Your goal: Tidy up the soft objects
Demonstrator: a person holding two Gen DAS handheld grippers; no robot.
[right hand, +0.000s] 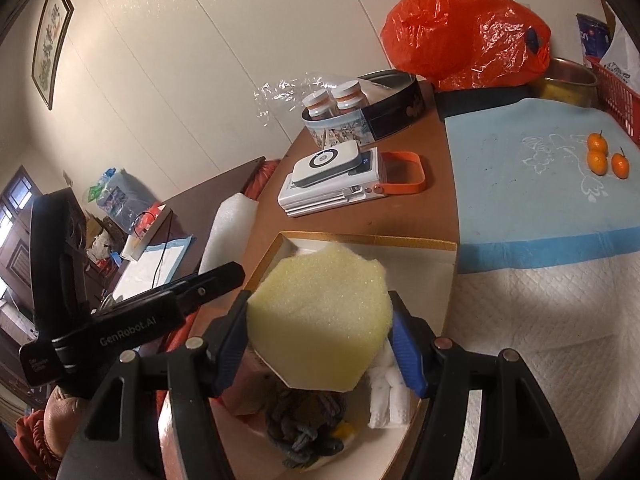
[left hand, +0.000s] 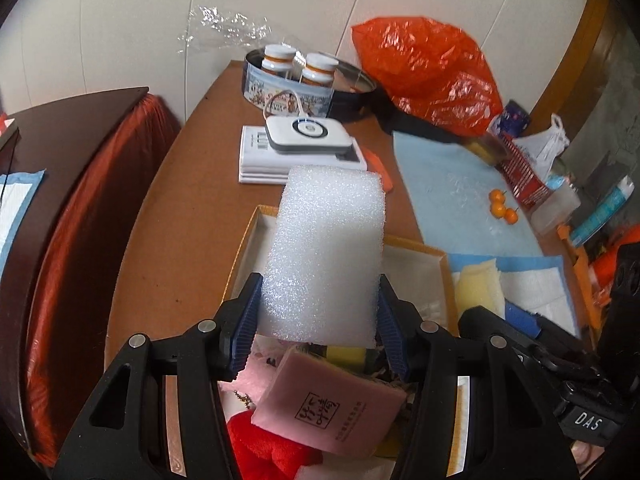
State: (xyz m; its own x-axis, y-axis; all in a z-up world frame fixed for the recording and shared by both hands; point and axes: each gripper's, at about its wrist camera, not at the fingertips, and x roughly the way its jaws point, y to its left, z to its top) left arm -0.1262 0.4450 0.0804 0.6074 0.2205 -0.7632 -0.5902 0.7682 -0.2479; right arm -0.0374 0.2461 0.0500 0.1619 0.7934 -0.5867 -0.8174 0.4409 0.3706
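Cream wall panels back a cluttered brown bench (left hand: 192,184), where an open gold-edged box (left hand: 256,232) sits nearest the cameras, already holding soft things: a pink pad (left hand: 332,408), something red and plush (left hand: 264,448), and, in the right wrist view, a grey knotted rope (right hand: 304,428) and a white ribbed piece (right hand: 386,396).

The left gripper (left hand: 320,320) is clamped on a white foam block (left hand: 328,248), its blue pads pressing both long sides near the lower end, so the block stands up and leans away over the box. The right gripper (right hand: 320,340) is closed on a yellow sponge (right hand: 320,316) with clipped corners, held above the near part of the same box. Each tool shows in the other's view, the two close side by side.

By the look of it, the step in hand is carrying both pieces to the box, with neither set down yet. The next move calls for lowering each into free room (the far end of the box looks bare), then easing the jaws apart so the foam drops flat rather than springing out. The two grippers are crowded together, so one should probably go first.

Farther back lie a stack of white devices (right hand: 332,184), a round tin with bottles (left hand: 288,84), an orange bag (right hand: 464,28) and three small oranges (right hand: 604,156) on a blue mat (right hand: 532,184).
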